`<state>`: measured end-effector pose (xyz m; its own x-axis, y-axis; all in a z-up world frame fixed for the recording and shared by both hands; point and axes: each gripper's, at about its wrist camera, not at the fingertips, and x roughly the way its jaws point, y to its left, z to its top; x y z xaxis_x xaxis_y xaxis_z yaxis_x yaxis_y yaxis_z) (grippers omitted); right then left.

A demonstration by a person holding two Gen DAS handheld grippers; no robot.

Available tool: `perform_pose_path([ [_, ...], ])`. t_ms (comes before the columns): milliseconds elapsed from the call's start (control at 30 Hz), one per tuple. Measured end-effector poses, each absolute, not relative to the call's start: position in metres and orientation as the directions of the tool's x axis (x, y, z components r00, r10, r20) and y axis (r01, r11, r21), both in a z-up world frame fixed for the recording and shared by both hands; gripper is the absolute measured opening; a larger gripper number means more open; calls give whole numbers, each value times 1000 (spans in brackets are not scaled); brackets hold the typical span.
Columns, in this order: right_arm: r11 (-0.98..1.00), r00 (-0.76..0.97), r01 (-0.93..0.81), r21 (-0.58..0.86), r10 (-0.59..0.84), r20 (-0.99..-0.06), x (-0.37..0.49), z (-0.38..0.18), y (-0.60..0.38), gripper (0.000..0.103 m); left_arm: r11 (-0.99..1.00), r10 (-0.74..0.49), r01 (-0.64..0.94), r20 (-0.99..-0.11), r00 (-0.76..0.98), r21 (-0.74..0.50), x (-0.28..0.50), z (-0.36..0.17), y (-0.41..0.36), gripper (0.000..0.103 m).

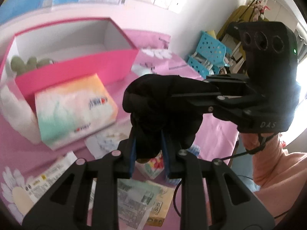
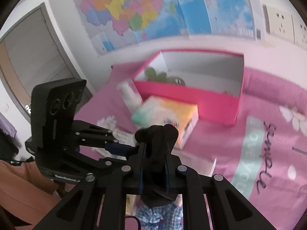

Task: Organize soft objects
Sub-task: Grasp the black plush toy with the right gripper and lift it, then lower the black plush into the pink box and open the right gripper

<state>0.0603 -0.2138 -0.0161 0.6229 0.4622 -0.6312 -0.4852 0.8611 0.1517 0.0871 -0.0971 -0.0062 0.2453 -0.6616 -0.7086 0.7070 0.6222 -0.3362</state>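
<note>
- The left gripper [image 1: 148, 154], black with blue-padded fingers [image 1: 133, 153], pinches the lower end of a bunched black fabric piece, soft and dark like a glove or sock [image 1: 163, 103], held up above the bed.
- The right gripper [image 2: 153, 169] clamps its fingers on the other end of the same black fabric, so the piece is caught between the two grippers, off the bedding.
- A person's peach-coloured sleeve [image 1: 268, 164] shows behind the right gripper.
- Under the grippers lie flat printed paper packets [image 1: 134, 197] and a blue-and-white checked cloth [image 2: 159, 214] on the pink bedsheet with flower prints and lettering [image 2: 268, 134].
- Further on sits a soft tissue pack in mint, white and orange wrap [image 1: 74, 107], leaning against the front wall of an open pink cardboard box with a white inside [image 1: 76, 71].
- Green plush toys [image 1: 25, 63] rest in the box's left end; the rest of it looks bare.
- A white bottle-like item [image 2: 128, 94] stands just beside the box.
- Beyond, a blue perforated plastic basket [image 1: 209, 49] stands by the wall, and colourful maps [image 2: 134, 5] hang above the bed.
</note>
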Motion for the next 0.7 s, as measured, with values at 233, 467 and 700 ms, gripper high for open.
perform_pose_path([
  [233,858,665,-498,130,473,-578,66,14,-213,14,637,-673,699,-676,300,-324,98,15,-94,25],
  [467,860,693,-492,135,481,-538,84,34,-216,14,669,-660,676,-665,349,-310,120,30,-99,25],
  [700,857,707,-496,137,490,-510,119,60,-214,14,719,-627,631,-663,408,-292,159,48,-104,25],
])
